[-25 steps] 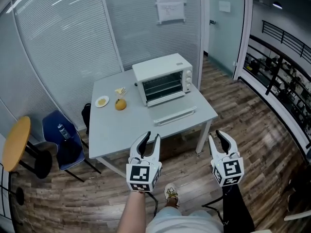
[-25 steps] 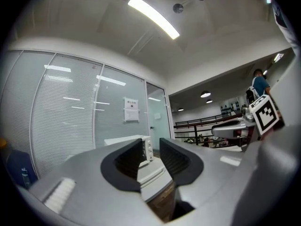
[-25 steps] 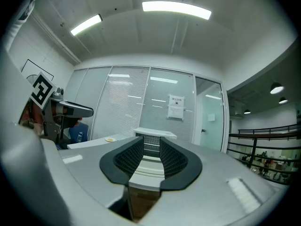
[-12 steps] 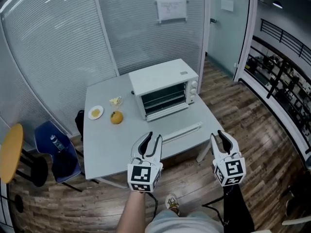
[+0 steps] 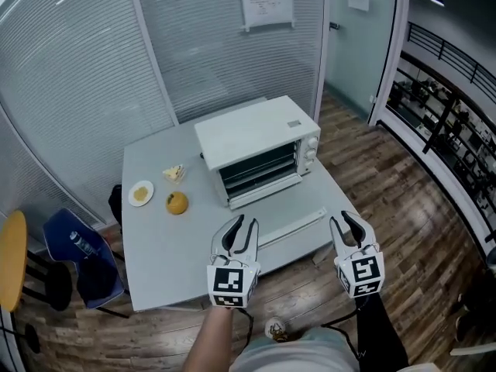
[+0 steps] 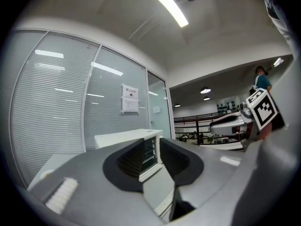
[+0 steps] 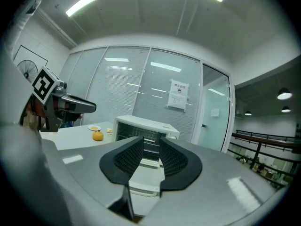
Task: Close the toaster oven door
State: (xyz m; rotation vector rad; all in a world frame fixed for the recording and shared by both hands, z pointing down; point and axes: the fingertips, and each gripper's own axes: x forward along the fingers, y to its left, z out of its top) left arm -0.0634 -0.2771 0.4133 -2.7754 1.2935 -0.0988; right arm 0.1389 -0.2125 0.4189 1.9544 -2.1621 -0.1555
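Currently: glass-walled room, plank floor. Grey table carries the white toaster oven toward its far side, door dropped open. Wall notice: print illegible. Left tongs and right tongs parted, empty.

Toaster oven on table, far right part, door lying flat before it. Orange, plate left of oven, plate leftmost. Chair left of table. Left gripper, right gripper at near edge.
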